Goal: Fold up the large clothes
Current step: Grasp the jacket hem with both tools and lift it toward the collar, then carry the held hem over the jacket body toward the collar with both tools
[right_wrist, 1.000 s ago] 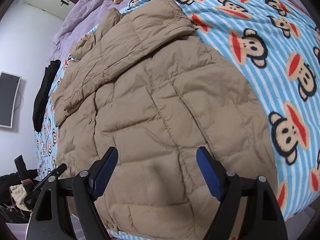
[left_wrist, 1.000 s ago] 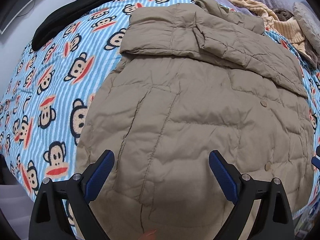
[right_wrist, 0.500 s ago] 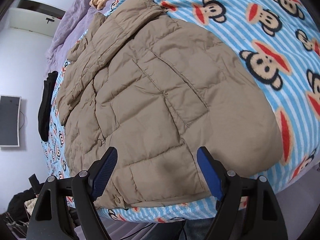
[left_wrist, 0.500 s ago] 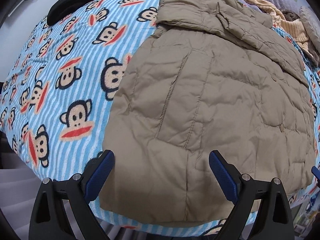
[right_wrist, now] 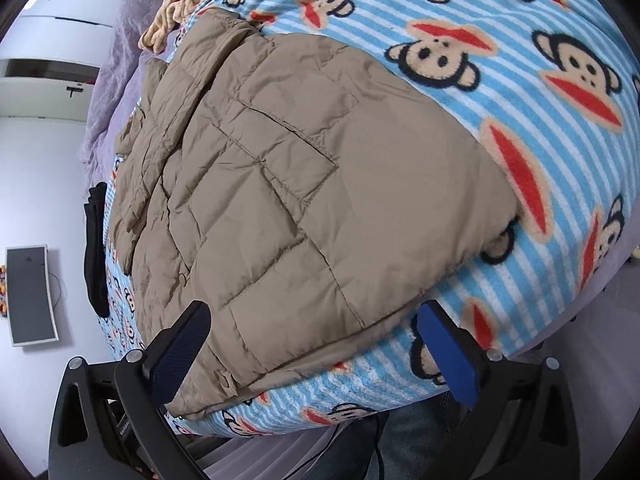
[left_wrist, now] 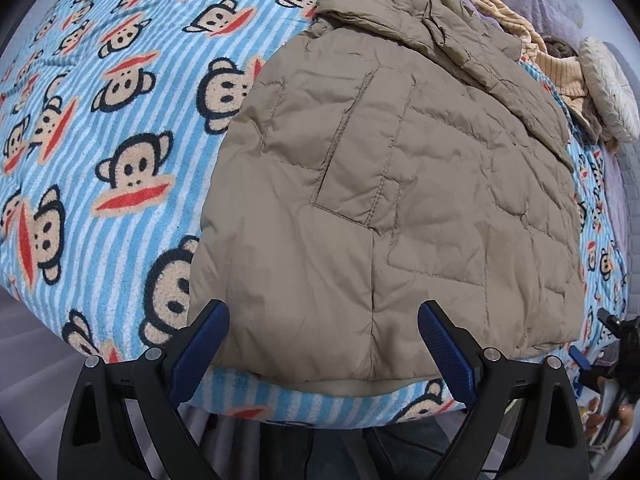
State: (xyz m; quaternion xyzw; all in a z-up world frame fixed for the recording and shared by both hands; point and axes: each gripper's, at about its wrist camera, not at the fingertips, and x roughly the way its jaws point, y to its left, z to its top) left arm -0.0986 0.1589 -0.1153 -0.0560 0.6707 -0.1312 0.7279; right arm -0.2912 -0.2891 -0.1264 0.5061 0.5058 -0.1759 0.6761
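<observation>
The tan quilted jacket (left_wrist: 400, 184) is spread flat on the monkey-print blanket (left_wrist: 120, 128), its hem lying along the near edge of the bed and its sleeves folded across the far end. The left gripper (left_wrist: 324, 344) and right gripper (right_wrist: 312, 344) are held wide apart just short of that hem, with nothing gripped. The step in hand is judged to be the approach to the hem, which would next need to be pinched at both corners and carried toward the collar.

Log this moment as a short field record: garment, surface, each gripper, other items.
garment: tan puffer jacket, lying flat, sleeve folded across its far end
surface: monkey-print striped blanket
left gripper: open, empty, at the jacket's near hem
right gripper: open, empty, at the near hem
other items: black garment and yellow striped clothing beyond the jacket
</observation>
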